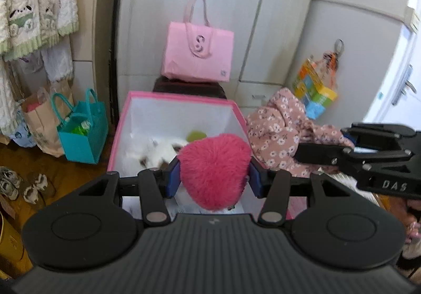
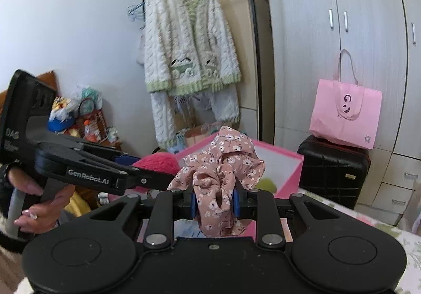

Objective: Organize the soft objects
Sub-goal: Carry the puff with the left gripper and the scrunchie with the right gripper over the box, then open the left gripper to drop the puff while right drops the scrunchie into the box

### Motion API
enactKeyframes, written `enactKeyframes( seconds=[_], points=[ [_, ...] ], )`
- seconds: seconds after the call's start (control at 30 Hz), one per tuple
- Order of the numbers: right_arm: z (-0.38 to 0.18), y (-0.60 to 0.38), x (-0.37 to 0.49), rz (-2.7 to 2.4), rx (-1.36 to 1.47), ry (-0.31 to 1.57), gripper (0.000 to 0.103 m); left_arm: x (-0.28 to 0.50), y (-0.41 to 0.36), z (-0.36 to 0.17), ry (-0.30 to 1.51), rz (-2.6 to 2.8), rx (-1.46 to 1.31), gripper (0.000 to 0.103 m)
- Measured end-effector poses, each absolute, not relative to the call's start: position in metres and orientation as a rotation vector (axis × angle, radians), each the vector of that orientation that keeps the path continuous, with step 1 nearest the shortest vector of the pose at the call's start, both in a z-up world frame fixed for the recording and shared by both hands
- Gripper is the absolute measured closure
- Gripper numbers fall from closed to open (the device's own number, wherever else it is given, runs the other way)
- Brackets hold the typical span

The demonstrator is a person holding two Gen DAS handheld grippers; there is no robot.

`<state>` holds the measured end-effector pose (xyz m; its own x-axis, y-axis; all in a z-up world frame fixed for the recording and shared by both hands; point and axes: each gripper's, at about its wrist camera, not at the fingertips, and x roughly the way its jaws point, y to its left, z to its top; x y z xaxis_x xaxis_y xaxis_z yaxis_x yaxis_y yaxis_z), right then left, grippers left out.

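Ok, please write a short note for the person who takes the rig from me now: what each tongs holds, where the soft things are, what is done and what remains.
Left tongs: shut on the pink fluffy heart cushion, held above the near edge of the pink storage box.
Right tongs: shut on the bunched floral cloth, held up in front of the box.
Done: a white plush toy and a green item already lie in the box.
Left: probably put both held things in the box and release.

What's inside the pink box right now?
In the pink box: a white plush with brown patches and a green round thing. The pink fuzzy heart hides the near part.
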<state>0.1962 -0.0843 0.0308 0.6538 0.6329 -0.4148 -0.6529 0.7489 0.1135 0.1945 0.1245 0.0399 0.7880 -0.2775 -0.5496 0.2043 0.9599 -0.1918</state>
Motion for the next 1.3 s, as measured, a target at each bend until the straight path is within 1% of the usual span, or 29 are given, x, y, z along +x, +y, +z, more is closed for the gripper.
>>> enactKeyframes(
  seconds=[0.23, 0.4, 0.7, 0.77, 0.83, 0.9, 0.93, 1.17, 1.3],
  points=[
    [0.019, -0.069, 0.263, 0.718, -0.028, 0.502, 0.074, 0.259, 0.134, 0.039, 0.644, -0.198, -0.115, 0.053],
    [0.009, -0.052, 0.296, 0.687, -0.079, 0.506, 0.074, 0.295, 0.142, 0.025, 0.695, -0.192, -0.122, 0.053],
    [-0.014, -0.035, 0.334, 0.668, -0.119, 0.551, 0.071, 0.325, 0.138, 0.004, 0.723, -0.17, -0.082, 0.052],
    [-0.019, -0.032, 0.339, 0.669, -0.133, 0.563, 0.07, 0.327, 0.137, 0.003, 0.721, -0.17, -0.083, 0.05],
    [-0.021, -0.032, 0.341, 0.665, -0.132, 0.565, 0.061, 0.326, 0.135, 0.003, 0.716, -0.174, -0.067, 0.048],
    [-0.02, -0.035, 0.34, 0.665, -0.132, 0.559, 0.057, 0.323, 0.134, 0.005, 0.714, -0.173, -0.06, 0.04],
    [-0.019, -0.037, 0.339, 0.665, -0.13, 0.555, 0.055, 0.322, 0.134, 0.006, 0.711, -0.178, -0.062, 0.04],
    [-0.004, -0.054, 0.309, 0.669, -0.134, 0.524, 0.054, 0.287, 0.133, 0.026, 0.674, -0.191, -0.038, 0.039],
    [0.007, -0.064, 0.282, 0.661, -0.157, 0.505, 0.05, 0.256, 0.13, 0.04, 0.665, -0.216, -0.034, 0.037]
  ],
)
